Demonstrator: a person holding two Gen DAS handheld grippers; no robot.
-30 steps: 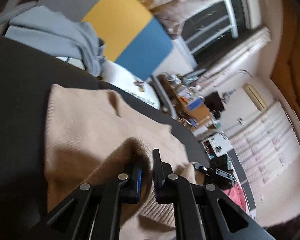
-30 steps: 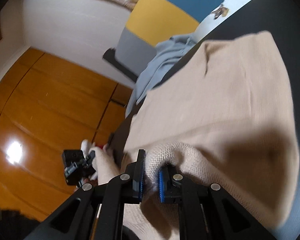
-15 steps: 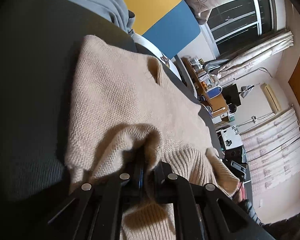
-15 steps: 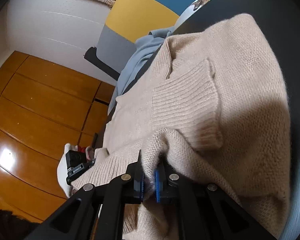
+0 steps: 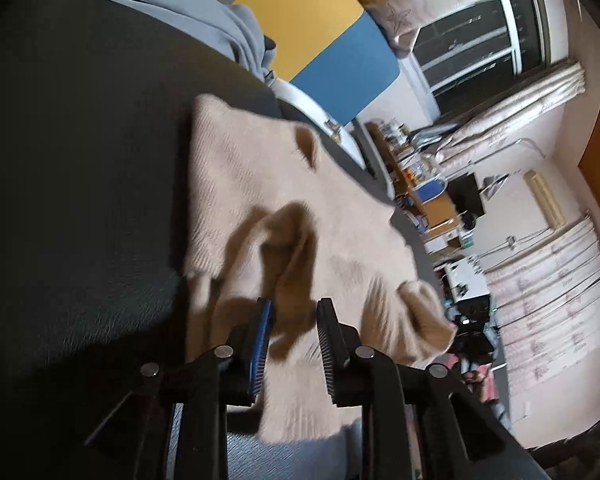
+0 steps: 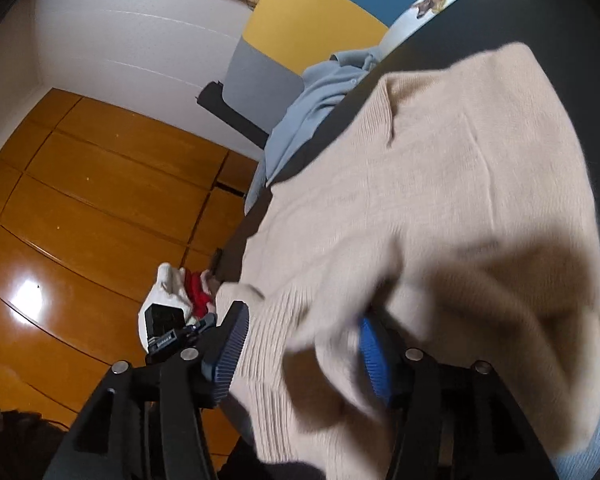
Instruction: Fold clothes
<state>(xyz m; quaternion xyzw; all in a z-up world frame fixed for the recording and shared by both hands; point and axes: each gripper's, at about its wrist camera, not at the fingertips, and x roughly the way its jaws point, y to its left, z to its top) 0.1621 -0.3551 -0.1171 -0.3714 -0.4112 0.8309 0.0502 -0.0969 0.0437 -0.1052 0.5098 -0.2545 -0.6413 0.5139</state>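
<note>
On dark surface (image 5: 80,200): beige sweater (image 5: 260,184) lies flat, hem end doubled onto body, bunched. Left gripper (image 5: 294,320) jaws parted, gripping nothing. Right gripper (image 6: 304,344) spread wide, knit draped between fingers, unpinched. One fold laid; smoothing, further folds likely left.

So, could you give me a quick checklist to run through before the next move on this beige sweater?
1. Left gripper open, off the cloth: ok.
2. Right gripper open: ok; cloth drapes across one pad, so whether it is clear: cannot tell.
3. Beige sweater lying on the dark surface: ok.
4. Fold flat: not ok, a raised bunch remains.
5. Grey garment apart from the sweater: ok.
</note>
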